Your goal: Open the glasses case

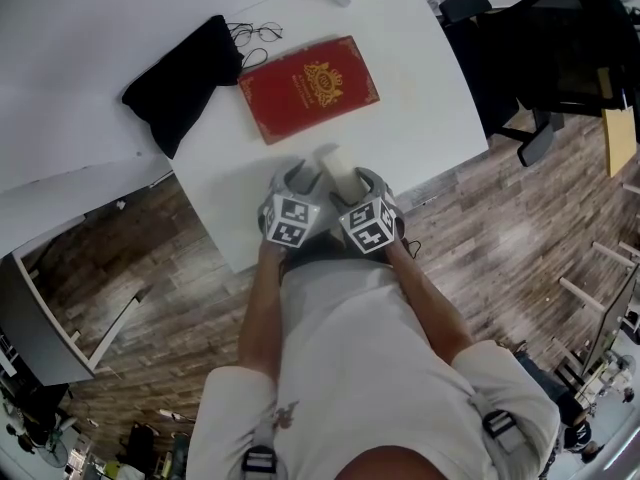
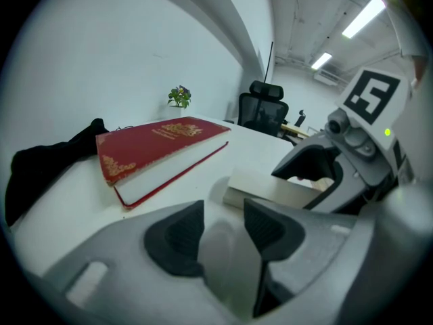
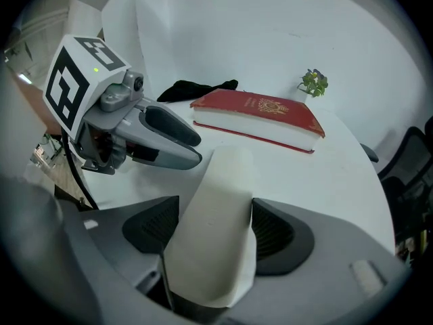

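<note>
**Since the case runs lengthwise between the right tongs, the next move is decided there**

On the near part of the worktop (image 1: 420,118), the white glasses case (image 3: 220,202) is found between the pads of the right tongs (image 3: 213,225). Its long axis is laid along the line in which they point, away from the person and toward the red book (image 3: 260,117). These tongs are spread wide. The pads flank the case closely, but no squeeze can be made out, so they are judged released around it rather than clenched. The left tongs (image 2: 223,225) are just beside it, pads a little apart with nothing between them. From them the case lies ahead and to the right. The right hand is thus the nearer, and the left would probably have to be brought across to the lid.

By the left gripper view the case is shown side-on, flat on the worktop beneath the other tongs' arched jaw, which the right gripper view cannot show. Little is added by the head view, where the white case is nearly lost against the white worktop.
</note>
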`<state>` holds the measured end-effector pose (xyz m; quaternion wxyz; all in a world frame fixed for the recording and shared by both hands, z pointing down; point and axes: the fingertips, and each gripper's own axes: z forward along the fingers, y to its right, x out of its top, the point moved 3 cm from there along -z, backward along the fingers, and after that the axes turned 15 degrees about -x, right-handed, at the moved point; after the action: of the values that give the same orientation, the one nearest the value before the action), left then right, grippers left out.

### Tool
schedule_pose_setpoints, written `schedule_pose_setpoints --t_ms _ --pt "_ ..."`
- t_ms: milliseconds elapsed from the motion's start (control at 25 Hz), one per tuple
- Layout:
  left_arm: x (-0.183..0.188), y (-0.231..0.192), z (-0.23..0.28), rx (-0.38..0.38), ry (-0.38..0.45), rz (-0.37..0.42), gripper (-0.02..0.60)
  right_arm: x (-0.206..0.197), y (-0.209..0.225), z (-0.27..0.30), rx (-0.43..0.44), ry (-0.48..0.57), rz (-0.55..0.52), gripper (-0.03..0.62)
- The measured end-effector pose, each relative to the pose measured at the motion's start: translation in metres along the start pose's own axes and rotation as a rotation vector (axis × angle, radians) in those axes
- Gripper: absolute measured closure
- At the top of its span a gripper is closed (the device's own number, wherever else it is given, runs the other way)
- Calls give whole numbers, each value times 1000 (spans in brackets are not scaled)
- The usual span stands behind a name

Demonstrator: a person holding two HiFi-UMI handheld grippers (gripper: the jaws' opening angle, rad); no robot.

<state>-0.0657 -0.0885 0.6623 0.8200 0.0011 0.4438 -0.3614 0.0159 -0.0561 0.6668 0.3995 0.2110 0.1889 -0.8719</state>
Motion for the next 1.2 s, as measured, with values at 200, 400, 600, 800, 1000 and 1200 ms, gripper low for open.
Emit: schedule_pose_setpoints --t_ms 200,400,600,800,1000,1200 --pt "0 -1 3 -1 7 -2 399 0 2 0 2 -5 5 261" --pt "-2 0 5 -3 -6 -1 399 1 3 -2 34 6 44 261" --pt "3 2 10 -14 -1 10 399 1 6 -2 66 14 70 263" --pt "1 4 14 -15 -28 18 399 1 7 -3 108 26 95 261" --pt "5 5 14 -13 -26 25 397 0 7 -4 117 21 92 261" --pt "3 4 15 -16 -27 19 397 1 7 -5 119 23 95 261"
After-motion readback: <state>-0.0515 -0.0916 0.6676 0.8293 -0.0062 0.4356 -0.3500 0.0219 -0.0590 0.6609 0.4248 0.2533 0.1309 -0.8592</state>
